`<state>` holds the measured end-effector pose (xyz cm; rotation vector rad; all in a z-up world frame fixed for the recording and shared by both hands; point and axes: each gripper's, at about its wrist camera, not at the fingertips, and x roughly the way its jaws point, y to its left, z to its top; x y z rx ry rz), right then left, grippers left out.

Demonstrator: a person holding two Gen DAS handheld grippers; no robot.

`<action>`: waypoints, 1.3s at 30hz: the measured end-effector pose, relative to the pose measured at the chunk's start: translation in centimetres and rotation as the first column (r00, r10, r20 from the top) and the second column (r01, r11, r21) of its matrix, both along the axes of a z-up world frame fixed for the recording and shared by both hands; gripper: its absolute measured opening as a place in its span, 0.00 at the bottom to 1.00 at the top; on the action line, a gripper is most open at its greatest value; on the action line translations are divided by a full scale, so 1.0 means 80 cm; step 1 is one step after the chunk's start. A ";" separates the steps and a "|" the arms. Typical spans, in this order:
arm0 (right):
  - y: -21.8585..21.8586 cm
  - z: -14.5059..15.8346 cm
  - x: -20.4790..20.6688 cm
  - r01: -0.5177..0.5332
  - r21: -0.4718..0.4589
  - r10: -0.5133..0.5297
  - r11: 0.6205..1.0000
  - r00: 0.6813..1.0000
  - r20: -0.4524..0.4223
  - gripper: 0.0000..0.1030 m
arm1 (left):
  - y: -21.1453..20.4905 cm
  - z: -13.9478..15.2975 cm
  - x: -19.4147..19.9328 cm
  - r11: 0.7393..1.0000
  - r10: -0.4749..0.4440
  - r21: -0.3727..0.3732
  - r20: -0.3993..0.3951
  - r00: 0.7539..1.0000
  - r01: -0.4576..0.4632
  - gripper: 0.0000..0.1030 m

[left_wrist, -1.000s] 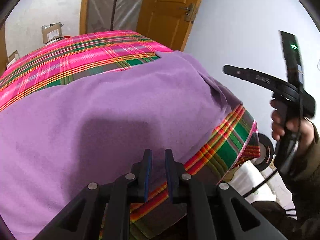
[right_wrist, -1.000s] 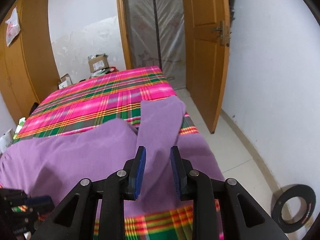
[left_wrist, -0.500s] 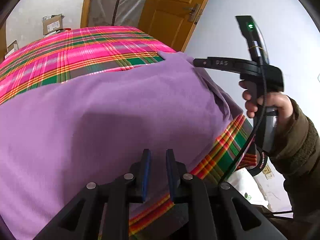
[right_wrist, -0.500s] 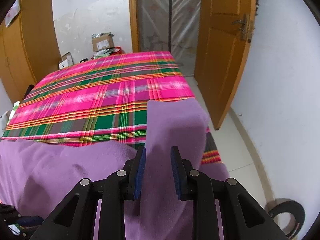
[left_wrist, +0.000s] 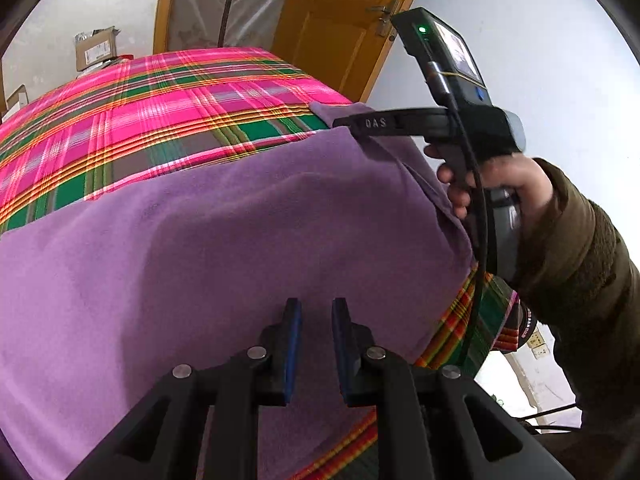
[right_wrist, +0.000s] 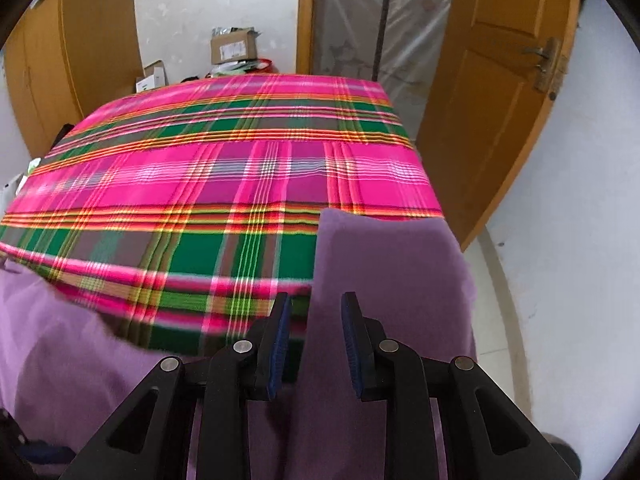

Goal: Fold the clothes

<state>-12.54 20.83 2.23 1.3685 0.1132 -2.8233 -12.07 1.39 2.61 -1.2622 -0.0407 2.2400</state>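
Note:
A purple garment (left_wrist: 240,240) lies spread over the near half of a bed with a pink and green plaid cover (left_wrist: 160,92). My left gripper (left_wrist: 316,320) hovers low over the garment's near part, its jaws a little apart, with only flat cloth seen through the gap. A purple sleeve (right_wrist: 388,264) stretches away along the bed's right edge. My right gripper (right_wrist: 314,312) is over that sleeve, jaws apart and pressing on nothing. In the left wrist view the right gripper (left_wrist: 340,122), held by a hand (left_wrist: 500,184) in an olive sleeve, reaches the garment's far corner.
An open wooden door (right_wrist: 500,92) and a white wall stand right of the bed. Cardboard boxes (right_wrist: 234,46) sit beyond the far end, with a wooden wardrobe (right_wrist: 60,60) at the left. A black ring (left_wrist: 528,324) lies on the floor by the bed's near right corner.
The right gripper has moved forward along the sleeve toward the garment's far corner and rolled somewhat. The left gripper has shifted slightly over the cloth. The garment lies as before.

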 end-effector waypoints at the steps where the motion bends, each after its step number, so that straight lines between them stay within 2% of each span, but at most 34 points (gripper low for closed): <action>1: 0.000 -0.002 -0.006 0.001 0.002 -0.001 1.000 1.000 0.011 0.26 | -0.001 0.000 -0.001 1.000 0.000 0.002 0.002 1.000 0.000 0.15; 7: -0.002 -0.013 -0.031 -0.011 0.033 0.009 0.999 0.998 0.059 0.26 | 0.001 -0.001 -0.005 1.000 -0.002 0.000 0.007 1.000 0.002 0.15; 13: 0.004 -0.013 -0.046 0.015 -0.001 -0.015 1.000 0.997 0.080 0.26 | -0.001 0.001 -0.005 1.000 0.000 0.003 0.014 1.000 0.000 0.15; 21: 0.002 -0.013 -0.047 0.018 0.004 -0.018 1.000 0.997 0.076 0.25 | 0.003 -0.001 -0.007 1.000 0.001 -0.010 0.004 1.000 -0.001 0.15; 23: 0.002 -0.013 -0.046 0.019 0.012 -0.020 1.000 0.997 0.075 0.23 | 0.003 -0.002 -0.008 1.000 0.003 -0.008 0.003 1.000 -0.003 0.15; 25: 0.003 -0.013 -0.045 0.024 0.018 -0.025 1.000 0.997 0.073 0.16 | 0.002 -0.002 -0.007 1.000 0.004 -0.004 0.003 1.000 -0.004 0.16; 30: 0.013 -0.013 -0.042 0.047 -0.004 -0.047 0.999 0.997 0.066 0.06 | 0.001 -0.001 -0.007 1.000 0.005 -0.002 0.002 1.000 -0.005 0.16; 35: 0.023 -0.007 -0.032 0.071 -0.046 -0.069 0.996 0.997 0.046 0.04 | 0.003 0.001 -0.006 1.000 0.008 -0.012 -0.003 1.000 -0.008 0.16; 39: 0.038 0.013 -0.008 0.072 -0.104 -0.075 0.992 0.997 -0.021 0.04 | 0.007 0.002 -0.005 1.000 0.012 -0.026 -0.009 1.000 -0.013 0.16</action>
